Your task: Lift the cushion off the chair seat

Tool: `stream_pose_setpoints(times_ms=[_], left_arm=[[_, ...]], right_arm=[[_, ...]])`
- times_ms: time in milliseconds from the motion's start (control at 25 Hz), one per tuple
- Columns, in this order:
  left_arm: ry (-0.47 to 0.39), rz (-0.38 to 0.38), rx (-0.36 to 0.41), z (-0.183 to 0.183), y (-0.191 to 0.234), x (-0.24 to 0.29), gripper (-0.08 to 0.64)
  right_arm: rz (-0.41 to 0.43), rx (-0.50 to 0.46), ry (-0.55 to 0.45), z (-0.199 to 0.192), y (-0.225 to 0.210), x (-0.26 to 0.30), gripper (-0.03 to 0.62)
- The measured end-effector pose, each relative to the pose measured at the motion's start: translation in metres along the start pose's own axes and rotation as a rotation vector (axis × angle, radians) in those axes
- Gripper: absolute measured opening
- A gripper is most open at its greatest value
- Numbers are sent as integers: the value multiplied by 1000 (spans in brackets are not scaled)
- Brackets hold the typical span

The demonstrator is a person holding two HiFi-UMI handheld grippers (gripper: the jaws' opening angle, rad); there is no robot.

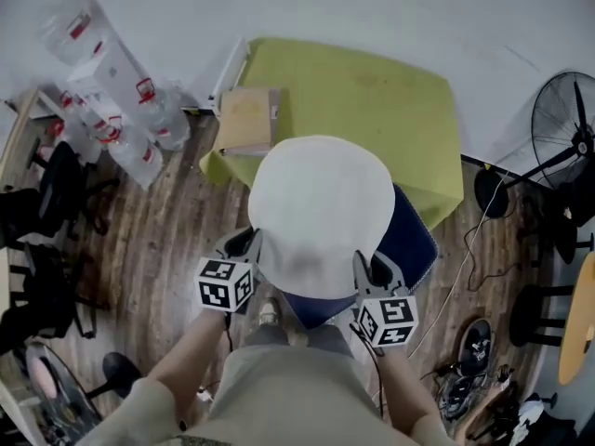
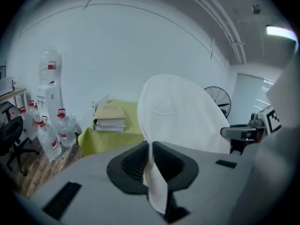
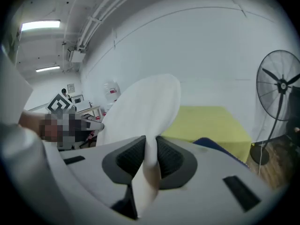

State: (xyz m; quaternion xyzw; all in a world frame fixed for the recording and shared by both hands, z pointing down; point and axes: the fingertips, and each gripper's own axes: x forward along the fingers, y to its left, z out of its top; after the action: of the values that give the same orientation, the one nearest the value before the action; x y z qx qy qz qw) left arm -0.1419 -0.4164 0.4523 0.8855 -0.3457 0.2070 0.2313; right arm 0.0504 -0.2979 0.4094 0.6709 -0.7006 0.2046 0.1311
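Shows round white cushion (image 1: 321,212) at centre, seemingly raised above navy chair seat (image 1: 416,242) at 4 o'clock. Clamps its rim with left hand-held gripper (image 1: 249,245) at 8 o'clock, right hand-held gripper (image 1: 367,269) at 5. Looks mid-lift, calling next for matched, steady grips.

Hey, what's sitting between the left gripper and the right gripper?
The white cushion, clamped by left gripper and right gripper; head view shows it.
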Motion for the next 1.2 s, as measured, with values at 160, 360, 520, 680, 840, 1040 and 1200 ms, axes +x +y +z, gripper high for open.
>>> stream_pose_setpoints(times_ms=[160,360,520,680,840,1040,1200], left_arm=[[-93,-16,36,44,-15,-30,55],[-210,-23,78,95,-33,-64,55],[-304,-26,119,132,-53,-94,55],[-395,-30,149,157,-71,-124,55],[-453,-26,185,179,-83,-135,55],[-492,-27,222,189,-98,-151,55],[-483,-35,223,189,-105,-152,55]], right_arm=[[9,-19,-94,45,3,-24,84],[23,-67,-208,97,12,-55,84],[4,-124,-292,136,18,-85,84],[-5,-160,-382,164,24,-117,84],[-24,-211,-439,185,21,-129,83],[-40,-232,-473,196,20,-144,83],[-39,-228,-470,197,14,-147,83]])
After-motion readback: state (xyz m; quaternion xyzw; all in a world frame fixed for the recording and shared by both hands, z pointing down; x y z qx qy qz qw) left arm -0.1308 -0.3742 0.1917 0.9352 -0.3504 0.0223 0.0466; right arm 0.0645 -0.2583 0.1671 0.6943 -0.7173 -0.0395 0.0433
